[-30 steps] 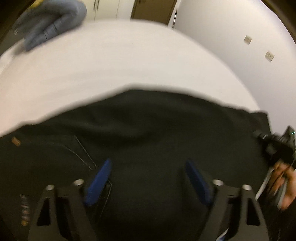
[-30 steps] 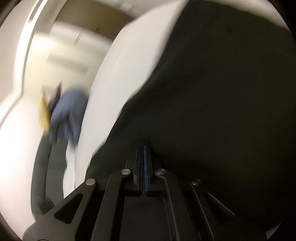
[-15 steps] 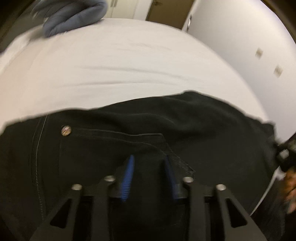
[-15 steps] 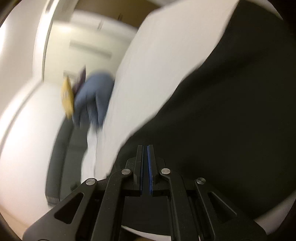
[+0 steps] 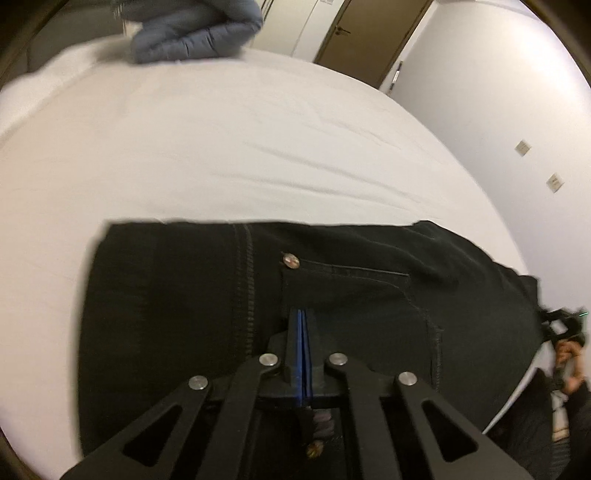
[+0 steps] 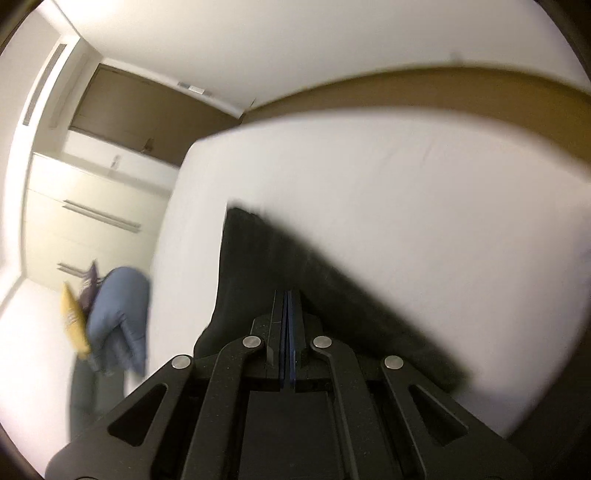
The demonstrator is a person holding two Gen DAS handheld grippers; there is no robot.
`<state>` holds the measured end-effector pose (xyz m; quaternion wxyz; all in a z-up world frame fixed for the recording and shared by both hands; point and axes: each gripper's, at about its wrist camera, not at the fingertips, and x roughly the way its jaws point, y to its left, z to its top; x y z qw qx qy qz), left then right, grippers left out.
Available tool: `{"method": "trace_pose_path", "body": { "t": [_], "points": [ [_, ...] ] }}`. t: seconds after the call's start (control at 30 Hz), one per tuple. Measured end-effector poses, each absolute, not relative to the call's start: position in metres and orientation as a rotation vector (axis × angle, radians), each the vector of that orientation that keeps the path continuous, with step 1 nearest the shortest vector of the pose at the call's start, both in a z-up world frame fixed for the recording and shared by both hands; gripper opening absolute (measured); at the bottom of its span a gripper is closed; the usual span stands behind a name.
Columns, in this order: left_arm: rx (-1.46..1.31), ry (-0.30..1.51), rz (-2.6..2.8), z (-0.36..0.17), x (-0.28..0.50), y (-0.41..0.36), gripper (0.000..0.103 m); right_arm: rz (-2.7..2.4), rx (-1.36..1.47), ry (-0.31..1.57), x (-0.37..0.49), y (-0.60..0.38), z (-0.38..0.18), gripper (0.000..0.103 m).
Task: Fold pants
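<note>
Black pants [image 5: 177, 295] lie on a white bed [image 5: 221, 147], waistband end with a rivet [image 5: 290, 260] and pocket seam facing the left wrist camera. My left gripper [image 5: 301, 314] is shut on the pants fabric near the pocket. In the right wrist view the pants [image 6: 258, 258] hang as a dark, blurred fold, and my right gripper [image 6: 288, 295] is shut on their edge, lifted above the bed [image 6: 406, 192]. The right gripper and the hand holding it also show at the right edge of the left wrist view [image 5: 561, 325].
A blue-grey padded bundle [image 5: 192, 29] lies at the bed's far end; it also shows in the right wrist view [image 6: 118, 317] beside a yellow item [image 6: 74, 321]. A door [image 5: 369, 37] and white wall [image 5: 498, 92] stand beyond the bed. White cabinets [image 6: 92, 206] are at left.
My left gripper closed from wide open onto the pants near the pocket. The pants' edge drew back toward me, baring more bed. My right gripper swung upward with its fold.
</note>
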<state>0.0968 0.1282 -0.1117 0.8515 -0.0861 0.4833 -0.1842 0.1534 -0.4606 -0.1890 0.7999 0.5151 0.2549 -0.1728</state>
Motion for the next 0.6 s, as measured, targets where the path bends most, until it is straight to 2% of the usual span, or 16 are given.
{"method": "trace_pose_path", "body": {
  "t": [0.07,0.2,0.33,0.37,0.43,0.5,0.6],
  "points": [
    [-0.186,0.977,-0.378,-0.096,0.091,0.129,0.010,-0.199,1.126,0.544,0.171,-0.429,-0.183,0.007],
    [-0.270,0.948,-0.492,-0.077,0.080,0.090,0.010,0.088,1.134,0.689,0.233,-0.325,-0.202,0.007],
    [-0.256,1.036,-0.585,-0.103,0.069,0.023,0.013,0.187,1.082,0.898,0.278,-0.230,-0.248,0.007],
    [-0.223,1.073,-0.569,-0.114,0.067,0.012,0.013,0.181,1.075,0.897,0.297,-0.216,-0.246,0.002],
    [-0.251,1.099,-0.562,-0.129,0.067,0.012,0.013,0.143,1.097,0.851,0.294,-0.234,-0.251,0.000],
    [-0.312,1.108,-0.561,-0.136,0.072,0.024,0.005,0.024,1.109,0.769,0.290,-0.275,-0.252,0.000],
    [-0.337,1.127,-0.597,-0.135,0.076,0.034,0.005,-0.170,1.110,0.665,0.248,-0.364,-0.244,0.000]
  ]
}}
